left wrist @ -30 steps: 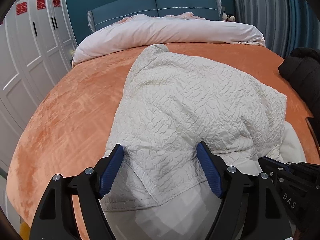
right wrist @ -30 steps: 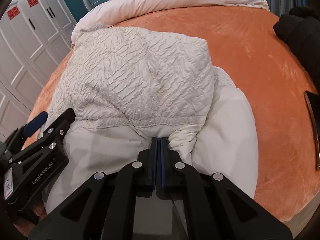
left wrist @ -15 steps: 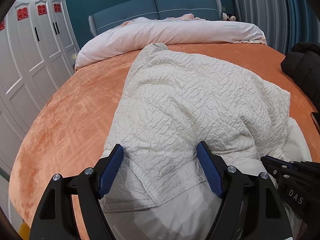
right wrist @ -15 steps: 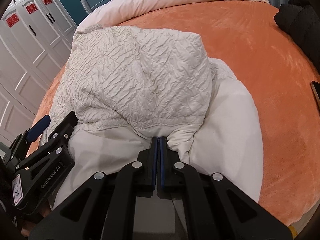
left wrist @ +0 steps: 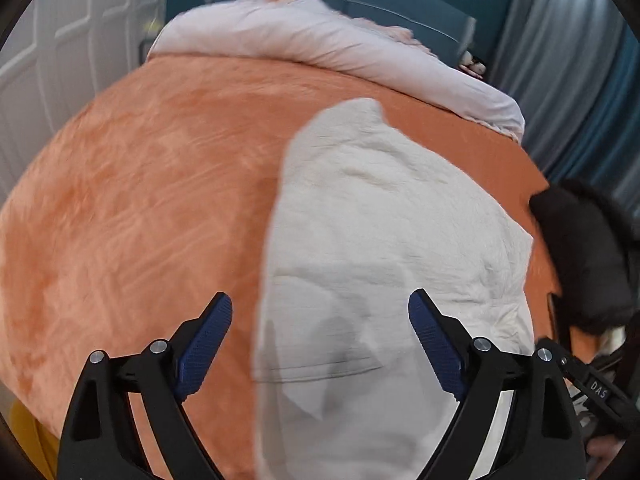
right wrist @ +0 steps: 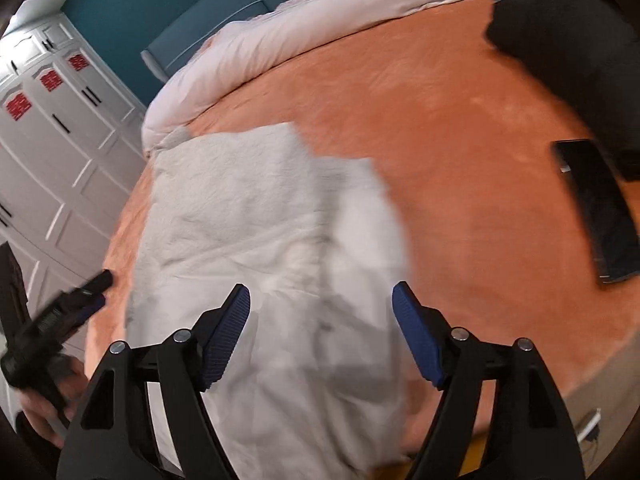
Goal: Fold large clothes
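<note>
Left gripper [left wrist: 320,332], left wrist view: jaws spread wide & opening further, nothing pinched between blue pads [left wrist: 206,344], whereas a sec ago stood astride hem of cream garment [left wrist: 384,248]; now lifted clear, hovering above it w/ cloth visible below gap but not touched. Garment lying folded on orange bedspread [left wrist: 132,208], right of centre, near edge toward camera, plain lining side showing at bottom; black clothing [left wrist: 580,256] just beside its right edge. Picture smeared by motion. Right wrist view: right gripper [right wrist: 322,332] was clamped shut on hem a sec ago, now jaws opening, wide apart, cloth released & no longer pressed by pads [right wrist: 226,332]; garment dropped flat on bedspread, left-centre, pink duvet [right wrist: 280,52] beyond, dark phone-like slab [right wrist: 596,208] well apart at right. Left tool visible at far left, blurred. Meaning, as a guess: this fold laid down & both grips let go; prob next a re-grasp elsewhere for another fold or smoothing
</note>
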Action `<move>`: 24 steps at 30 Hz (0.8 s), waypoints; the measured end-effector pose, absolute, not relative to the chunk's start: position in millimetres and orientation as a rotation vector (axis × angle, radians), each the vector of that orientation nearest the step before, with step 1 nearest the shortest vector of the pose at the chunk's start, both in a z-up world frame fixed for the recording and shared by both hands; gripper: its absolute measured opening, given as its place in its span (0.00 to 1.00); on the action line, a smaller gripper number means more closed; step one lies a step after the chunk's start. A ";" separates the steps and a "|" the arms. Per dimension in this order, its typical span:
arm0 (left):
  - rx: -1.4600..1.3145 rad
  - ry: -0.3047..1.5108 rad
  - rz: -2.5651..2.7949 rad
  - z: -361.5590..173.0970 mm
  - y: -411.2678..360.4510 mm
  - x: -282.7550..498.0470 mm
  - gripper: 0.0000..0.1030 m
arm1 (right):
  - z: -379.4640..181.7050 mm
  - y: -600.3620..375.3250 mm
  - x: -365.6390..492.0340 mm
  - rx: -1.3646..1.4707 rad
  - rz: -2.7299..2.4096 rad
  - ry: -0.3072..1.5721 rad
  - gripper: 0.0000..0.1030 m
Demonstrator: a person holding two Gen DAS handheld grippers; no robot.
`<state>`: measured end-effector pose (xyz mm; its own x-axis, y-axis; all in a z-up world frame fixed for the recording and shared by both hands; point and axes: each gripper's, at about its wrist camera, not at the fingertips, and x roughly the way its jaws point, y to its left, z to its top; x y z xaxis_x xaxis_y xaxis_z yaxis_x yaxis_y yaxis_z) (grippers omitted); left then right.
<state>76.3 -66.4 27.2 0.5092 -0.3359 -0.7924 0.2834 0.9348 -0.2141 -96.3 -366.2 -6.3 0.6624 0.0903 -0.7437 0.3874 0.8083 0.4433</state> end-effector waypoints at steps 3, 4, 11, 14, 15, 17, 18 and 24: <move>-0.122 1.055 -0.349 12.8 -45.4 92.3 0.85 | -20.9 -382.9 -99.3 0.706 -0.169 0.889 0.70; -0.155 1.085 -0.351 6.7 -41.5 96.6 0.85 | -27.8 -386.3 -98.6 0.740 -0.159 0.902 0.70; -0.308 1.177 -0.425 -27.8 -40.9 107.4 0.90 | -73.7 -393.2 -78.2 0.907 -0.108 0.976 0.80; -0.386 1.205 -0.466 -40.3 -42.8 115.5 0.93 | -83.1 -389.4 -72.3 0.947 -0.078 0.971 0.86; -0.406 1.214 -0.475 -44.4 -43.9 118.7 0.95 | -84.7 -389.4 -72.3 0.955 -0.071 0.963 0.86; -0.449 1.224 -0.500 -52.6 -48.4 123.2 0.95 | -88.5 -389.3 -69.9 0.966 -0.057 0.950 0.87; -0.470 1.230 -0.513 -55.4 -50.9 125.1 0.95 | -90.3 -389.9 -67.9 0.971 -0.048 0.943 0.87; -0.413 1.192 -0.566 -37.4 -65.9 119.1 0.81 | -95.5 -389.7 -59.8 1.048 0.081 0.902 0.41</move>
<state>119.1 -65.9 -37.4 0.2592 -0.6118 -0.7473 0.1925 0.7910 -0.5807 -59.8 -389.7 -95.5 0.6513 0.4591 -0.6041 0.3447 0.5302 0.7746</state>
